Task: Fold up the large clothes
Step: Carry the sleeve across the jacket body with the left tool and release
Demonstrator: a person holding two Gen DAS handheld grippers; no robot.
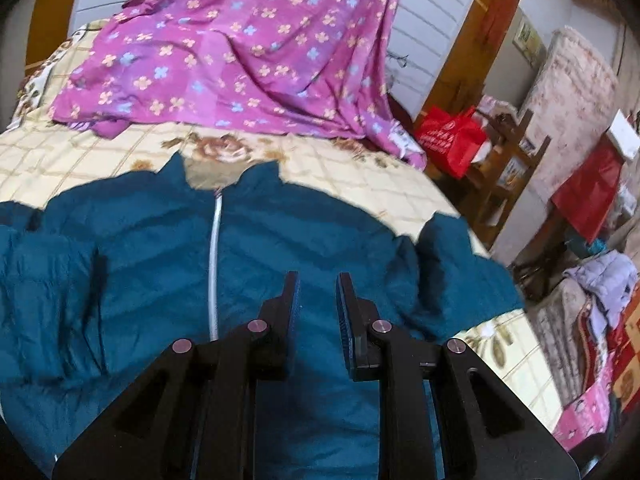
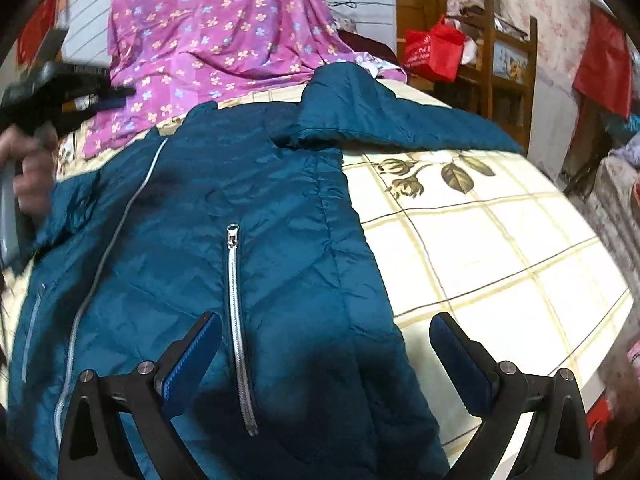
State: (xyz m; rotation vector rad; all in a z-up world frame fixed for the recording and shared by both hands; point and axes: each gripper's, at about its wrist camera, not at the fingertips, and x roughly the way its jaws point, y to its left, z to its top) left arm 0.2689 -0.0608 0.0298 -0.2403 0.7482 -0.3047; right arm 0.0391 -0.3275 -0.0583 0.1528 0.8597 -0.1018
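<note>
A teal padded jacket lies front up on the bed, its white centre zipper done up and a zipped side pocket showing. One sleeve stretches out to the right across the quilt. My left gripper hovers above the jacket's chest, jaws nearly together with nothing between them; in the right wrist view it shows at the upper left, held by a hand. My right gripper stands wide open above the jacket's right side edge, holding nothing.
The bed carries a cream checked quilt with rose prints. A purple flowered sheet is draped at the bed's far end. To the right of the bed stand a red bag, a wooden shelf and piles of cloth.
</note>
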